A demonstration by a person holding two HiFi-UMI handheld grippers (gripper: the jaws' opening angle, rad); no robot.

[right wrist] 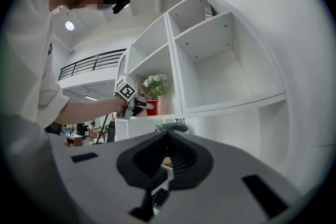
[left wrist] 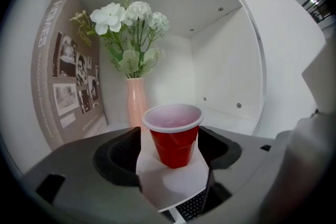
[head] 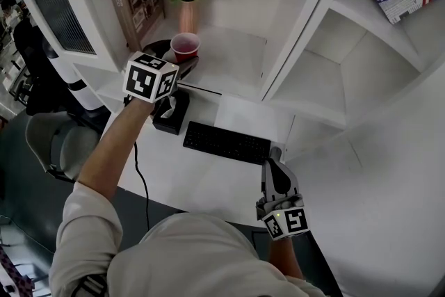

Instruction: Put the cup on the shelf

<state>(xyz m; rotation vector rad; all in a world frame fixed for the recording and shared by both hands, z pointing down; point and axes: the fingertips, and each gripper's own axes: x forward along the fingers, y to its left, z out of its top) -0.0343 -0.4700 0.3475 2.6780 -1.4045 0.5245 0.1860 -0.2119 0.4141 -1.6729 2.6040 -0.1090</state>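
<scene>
White shelf unit (head: 236, 55): the lower left compartment holds a leaning book (left wrist: 65, 76) and a pink vase (left wrist: 136, 105) of white flowers (left wrist: 128, 16). Left gripper (head: 182, 62) reaches in, jaws spread wide, not clamping. Right gripper (head: 275, 151) low by the keyboard (head: 226, 142), jaws pinched together, empty. Cup (left wrist: 174, 139): 1 red plastic cup, white rim, pale inside, upright on the shelf floor between the left jaws, in front of the vase.

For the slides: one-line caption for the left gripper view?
The red cup stands on the shelf between the open left tongs, before a pink vase of white flowers and a leaning book.
</scene>
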